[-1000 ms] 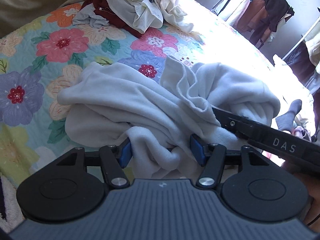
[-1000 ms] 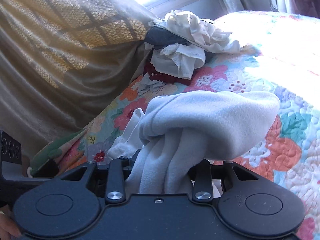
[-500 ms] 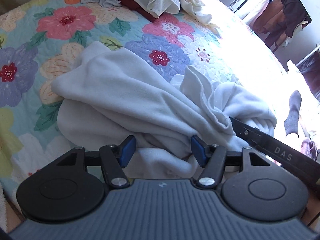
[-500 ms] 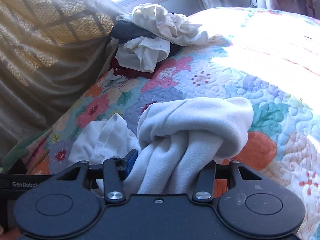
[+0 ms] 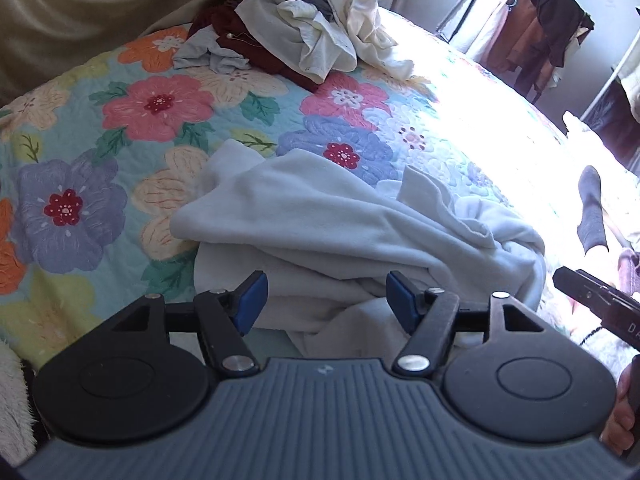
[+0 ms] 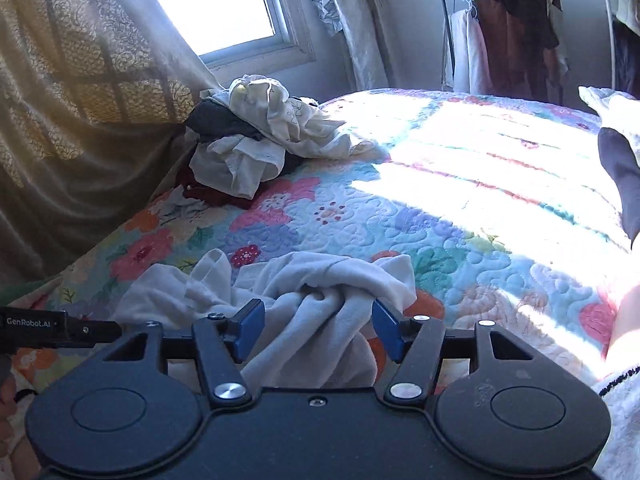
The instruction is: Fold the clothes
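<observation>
Fleece (image 5: 340, 216) lay crumpled on the floral quilt (image 5: 160, 108).
My left tongs (image 5: 324, 300) and right tongs (image 6: 318, 330) both stood spread wide, gripping nothing, over its folds.

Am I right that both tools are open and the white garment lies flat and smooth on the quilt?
Not smooth. Both wrist views show the white garment bunched and creased on the quilt. The left tool and right tool are open, as you said.

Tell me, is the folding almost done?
Not yet. Nothing looks folded. The white fleece garment lies rumpled on the floral quilt, with the left gripper and right gripper both open around it. A heap of crumpled clothes is left.
</observation>
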Demonstrator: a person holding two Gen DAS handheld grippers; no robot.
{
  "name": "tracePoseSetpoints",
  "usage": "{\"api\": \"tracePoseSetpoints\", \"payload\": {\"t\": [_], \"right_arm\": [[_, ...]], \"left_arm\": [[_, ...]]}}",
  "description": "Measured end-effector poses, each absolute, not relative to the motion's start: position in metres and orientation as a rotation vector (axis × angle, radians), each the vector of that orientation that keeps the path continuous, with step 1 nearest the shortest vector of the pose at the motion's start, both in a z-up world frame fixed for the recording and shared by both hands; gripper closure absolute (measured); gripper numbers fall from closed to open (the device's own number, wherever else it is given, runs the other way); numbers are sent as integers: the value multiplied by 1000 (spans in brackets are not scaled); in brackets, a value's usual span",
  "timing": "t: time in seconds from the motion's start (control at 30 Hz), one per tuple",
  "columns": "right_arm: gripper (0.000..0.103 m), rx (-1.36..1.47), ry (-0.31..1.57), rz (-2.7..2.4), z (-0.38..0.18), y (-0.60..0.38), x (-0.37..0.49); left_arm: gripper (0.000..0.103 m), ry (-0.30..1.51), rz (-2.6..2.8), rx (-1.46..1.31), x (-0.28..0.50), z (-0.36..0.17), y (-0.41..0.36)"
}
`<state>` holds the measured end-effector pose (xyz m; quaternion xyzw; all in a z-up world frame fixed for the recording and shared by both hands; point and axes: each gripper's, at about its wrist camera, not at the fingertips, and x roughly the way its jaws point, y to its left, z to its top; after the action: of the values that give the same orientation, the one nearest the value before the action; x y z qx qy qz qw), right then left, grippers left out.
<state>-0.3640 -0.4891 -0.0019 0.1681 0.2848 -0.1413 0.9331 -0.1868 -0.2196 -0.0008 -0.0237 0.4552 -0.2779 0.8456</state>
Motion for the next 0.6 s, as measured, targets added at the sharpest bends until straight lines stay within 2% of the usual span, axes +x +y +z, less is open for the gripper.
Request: {"api": "tracePoseSetpoints", "payload": {"t": [0.2,0.3,0.4,0.47,0.53,0.6], "right_arm": [[36,367,631,-151,-2,-460,-367],[35,325,667,-147,-5,-451,-355],[34,276,691,-178,-4,-441,-345],[27,233,686,-181,2,-436,-337],[27,190,678,-183,8,-431,-327],[27,169,673,-176,11,-427,-316]], "left_arm": [[31,931,-680,79,-184,5,-225],[22,872,-691,166,-170,13,-231],[18,927,-831,53,-140,17,-229],[14,959,-889,-71,-123,17,-228],[4,923,-896,-93,-115,11,-231],[4,935,-841,-61,-109,-6,-235]]}}
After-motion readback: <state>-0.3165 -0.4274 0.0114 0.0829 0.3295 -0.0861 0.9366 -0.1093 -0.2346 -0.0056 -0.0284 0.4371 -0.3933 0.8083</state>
